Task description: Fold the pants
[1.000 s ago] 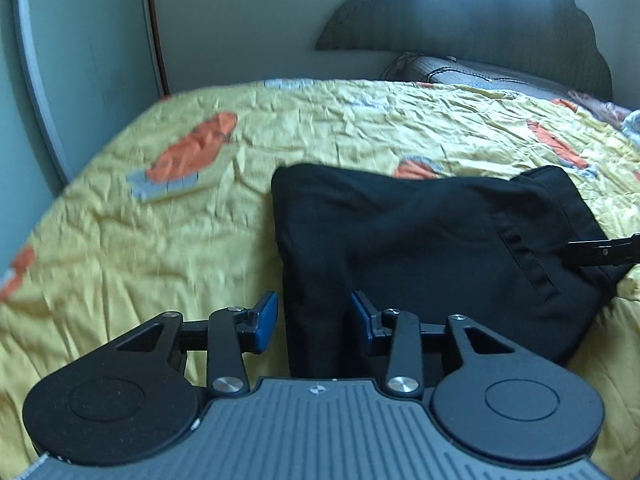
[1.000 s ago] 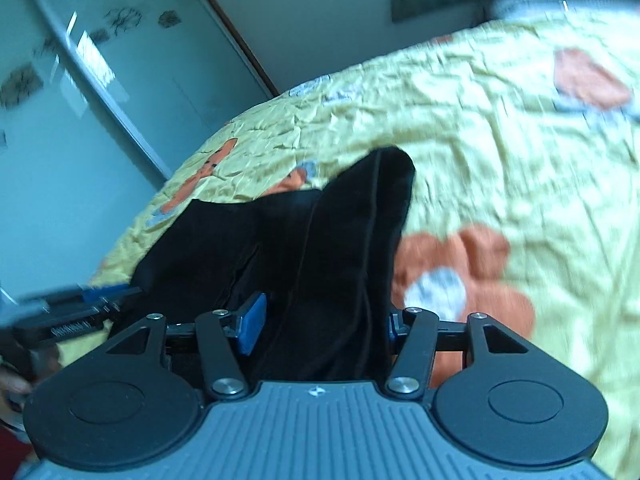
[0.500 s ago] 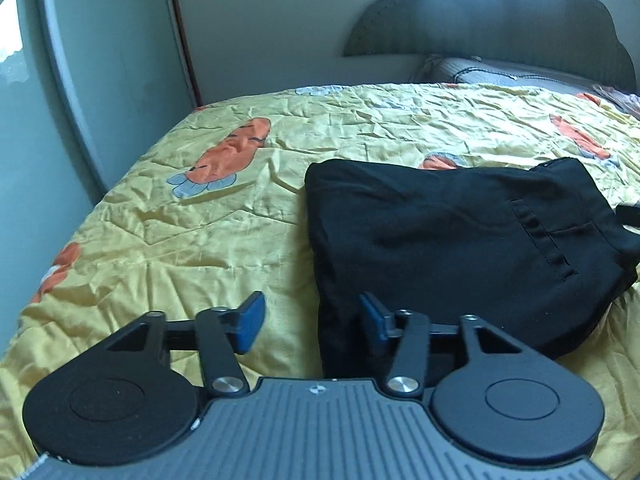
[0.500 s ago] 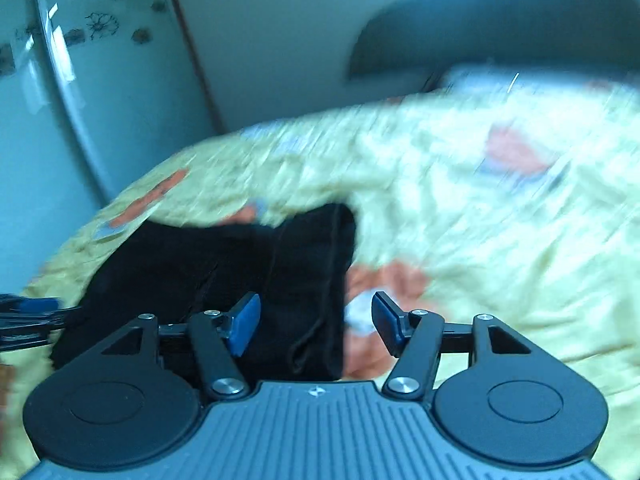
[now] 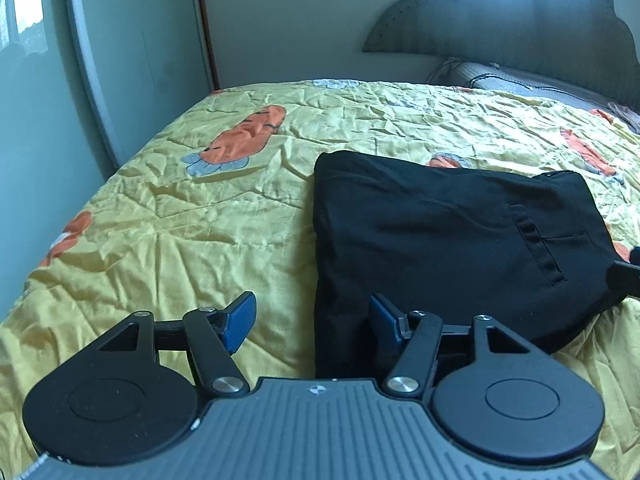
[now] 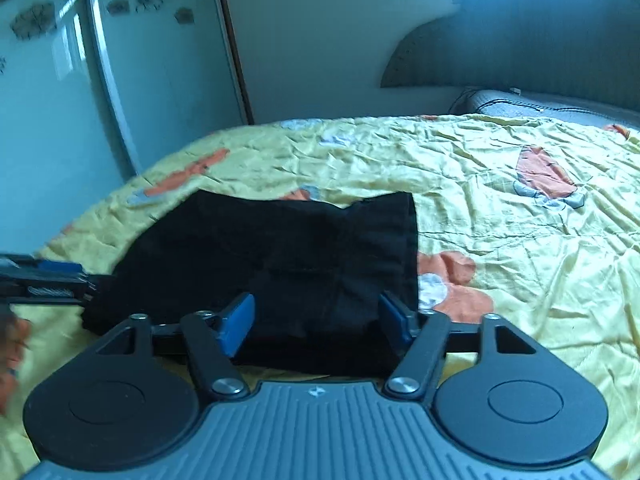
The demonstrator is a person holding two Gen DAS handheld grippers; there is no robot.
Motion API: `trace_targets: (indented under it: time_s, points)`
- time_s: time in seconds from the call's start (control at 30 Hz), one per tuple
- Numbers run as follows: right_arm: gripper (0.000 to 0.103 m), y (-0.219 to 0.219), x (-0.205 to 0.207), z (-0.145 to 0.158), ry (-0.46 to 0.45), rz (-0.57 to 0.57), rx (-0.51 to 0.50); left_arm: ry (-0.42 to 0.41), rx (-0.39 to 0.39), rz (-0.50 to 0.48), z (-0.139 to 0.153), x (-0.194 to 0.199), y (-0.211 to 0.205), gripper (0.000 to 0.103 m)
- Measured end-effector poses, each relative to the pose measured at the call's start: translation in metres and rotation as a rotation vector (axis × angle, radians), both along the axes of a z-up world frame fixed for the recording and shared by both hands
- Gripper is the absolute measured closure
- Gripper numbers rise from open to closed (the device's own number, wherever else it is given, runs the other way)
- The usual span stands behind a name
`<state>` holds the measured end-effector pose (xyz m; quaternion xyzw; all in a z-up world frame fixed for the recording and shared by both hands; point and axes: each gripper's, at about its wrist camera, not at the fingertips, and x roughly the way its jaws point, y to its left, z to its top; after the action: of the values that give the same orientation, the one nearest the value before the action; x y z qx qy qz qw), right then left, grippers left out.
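Observation:
Black pants (image 5: 452,240) lie folded into a compact stack on the yellow bedspread (image 5: 200,220); they also show in the right wrist view (image 6: 280,256). My left gripper (image 5: 312,318) is open and empty, over the near left corner of the stack. My right gripper (image 6: 316,320) is open and empty, just above the near edge of the stack. The left gripper shows at the left edge of the right wrist view (image 6: 44,276). A tip of the right gripper shows at the right edge of the left wrist view (image 5: 624,276).
The bedspread has orange carrot prints (image 5: 244,136). A dark headboard (image 5: 520,28) and a pillow (image 5: 520,80) stand at the far end. A glass wardrobe door (image 6: 152,64) and wall stand on the left of the bed.
Both grippers have opened wider and pulled back from the pants. The right gripper let go of the raised fold, which now lies flat on the stack.

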<state>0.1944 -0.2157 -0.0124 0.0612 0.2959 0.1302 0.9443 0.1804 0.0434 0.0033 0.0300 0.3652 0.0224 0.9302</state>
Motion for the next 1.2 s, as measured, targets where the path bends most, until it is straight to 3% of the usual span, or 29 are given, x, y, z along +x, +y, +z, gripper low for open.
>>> trace_targets:
  time_s: [0.13,0.37,0.5,0.73,0.83,0.9,0.97,1.0,1.13,1.2]
  points:
    - [0.024,0.005,-0.016,0.002,0.011,0.029,0.000,0.014,-0.056,0.014,0.002,-0.010,0.001,0.035]
    - [0.020,0.014,-0.028,-0.005,0.071,0.002,0.017,0.018,-0.073,0.011,0.004,-0.030,-0.003,0.028]
    - [0.006,0.022,-0.037,-0.008,0.120,0.000,-0.001,0.041,-0.075,0.002,0.001,-0.040,-0.006,0.025]
    - [0.005,0.042,-0.064,-0.004,0.203,0.008,-0.048,0.089,-0.074,-0.019,-0.018,-0.057,-0.017,0.024]
    - [0.005,0.039,-0.072,0.002,0.341,0.013,0.099,0.096,-0.081,-0.019,-0.023,-0.061,-0.018,0.022]
    - [0.005,0.028,-0.078,0.007,0.442,0.066,0.325,0.087,-0.073,-0.018,-0.023,-0.064,-0.020,0.022]
    - [0.004,0.019,-0.081,0.010,0.452,0.138,0.513,0.084,-0.075,-0.019,-0.022,-0.065,-0.021,0.021]
    - [0.000,0.018,-0.083,0.013,0.432,0.130,0.510,0.084,-0.079,-0.019,-0.022,-0.065,-0.021,0.021]
    - [0.000,0.035,-0.079,0.007,0.327,-0.038,0.165,0.070,-0.079,-0.012,-0.022,-0.070,-0.024,0.021]
    - [0.000,0.043,-0.077,-0.004,0.271,-0.073,0.058,0.058,-0.076,-0.006,-0.022,-0.071,-0.025,0.021]
